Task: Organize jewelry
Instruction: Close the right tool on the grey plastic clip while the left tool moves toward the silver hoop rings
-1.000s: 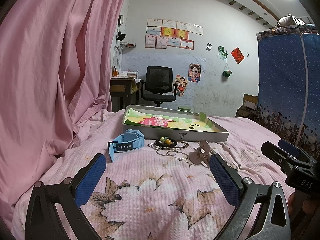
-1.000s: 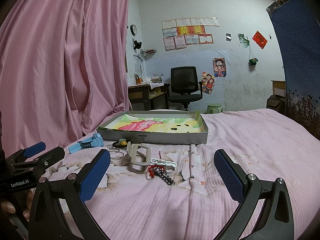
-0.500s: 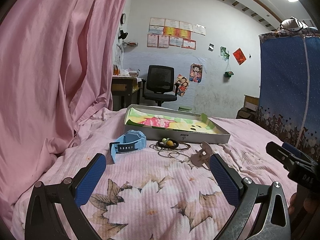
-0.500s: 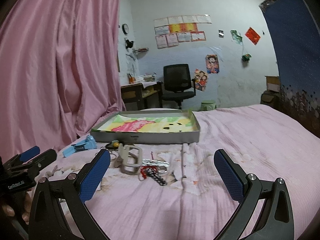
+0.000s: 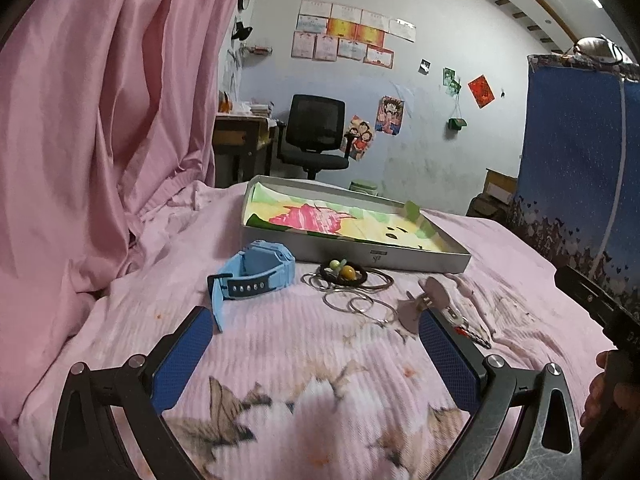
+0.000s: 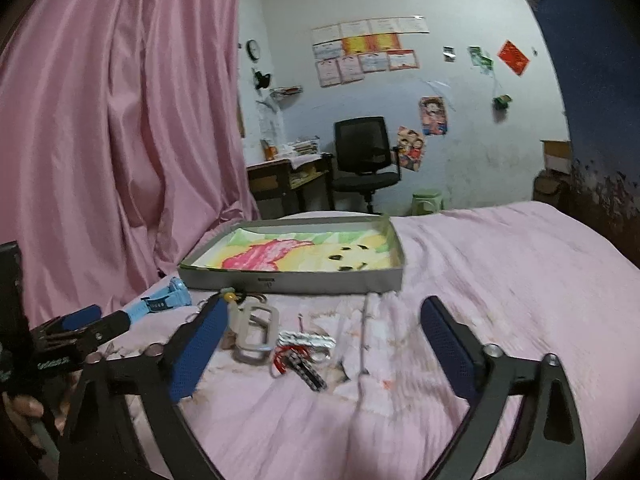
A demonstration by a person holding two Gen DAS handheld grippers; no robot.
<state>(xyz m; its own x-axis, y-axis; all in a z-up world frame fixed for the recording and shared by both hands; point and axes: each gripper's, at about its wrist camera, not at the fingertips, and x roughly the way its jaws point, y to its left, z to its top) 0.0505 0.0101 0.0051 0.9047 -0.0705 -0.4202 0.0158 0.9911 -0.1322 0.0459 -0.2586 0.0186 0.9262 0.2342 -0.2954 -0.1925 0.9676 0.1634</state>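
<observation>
From the left wrist cam, the left gripper (image 5: pixel 316 344) hangs over the pink floral bedspread (image 5: pixel 280 364) with its jaws spread wide and nothing between them. Ahead of it the jewelry is strewn in a loose row: a light blue watch (image 5: pixel 256 274) on the left, a dark hair tie with beads (image 5: pixel 343 271) lying on some thin wire bangles (image 5: pixel 352 294), then a mauve hair claw (image 5: pixel 424 300) just beside the right fingertip, which partly covers it. Behind all that sits the shallow grey tray (image 5: pixel 400 256) with a colourful cartoon liner, nothing in it. A pink curtain (image 5: pixel 100 120) fills the left side, and there's an office chair (image 5: pixel 316 136) by the far wall. Right wrist cam: the right gripper (image 6: pixel 324 344) is also wide open and empty, hovering low over the bed. Between its fingers lie a pale buckle-shaped clip (image 6: pixel 256 334) and a silver, red and black bracelet bunch (image 6: pixel 304 354); its left finger hides part of the bangles. The tray (image 6: pixel 296 282) is just beyond.
</observation>
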